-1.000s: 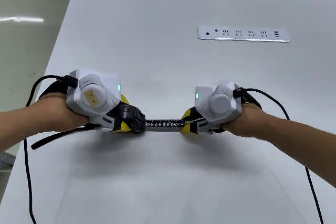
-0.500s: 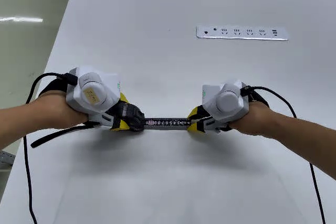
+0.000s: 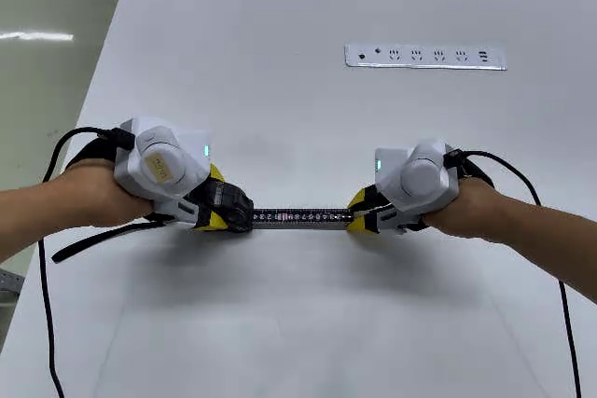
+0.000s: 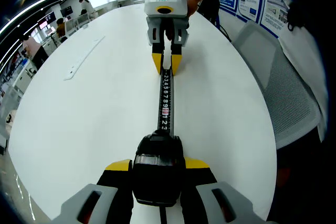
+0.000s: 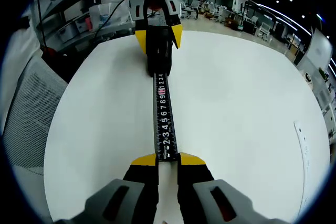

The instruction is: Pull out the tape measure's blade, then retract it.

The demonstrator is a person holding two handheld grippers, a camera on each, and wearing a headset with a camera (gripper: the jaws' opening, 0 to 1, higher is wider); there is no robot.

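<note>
Both ends of the tape measure [image 3: 239, 212] were secured over the white table [image 3: 308, 323]: the left gripper [image 3: 224, 212] clenched its black case as an anchor, while the right gripper [image 3: 360, 219] pinched the blade [image 5: 164, 114] tip, holding the numbered length taut between them.

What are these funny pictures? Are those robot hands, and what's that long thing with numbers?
Not a robot: a person holds two grabbing tools. One picture comes from a camera on the person's head; the two round ones come from cameras on the tools. The left claw grips a black tape measure. The right claw pinches the end of its blade, the numbered strip stretched between them. Below is a white table, with a power strip lying farther back.
</note>
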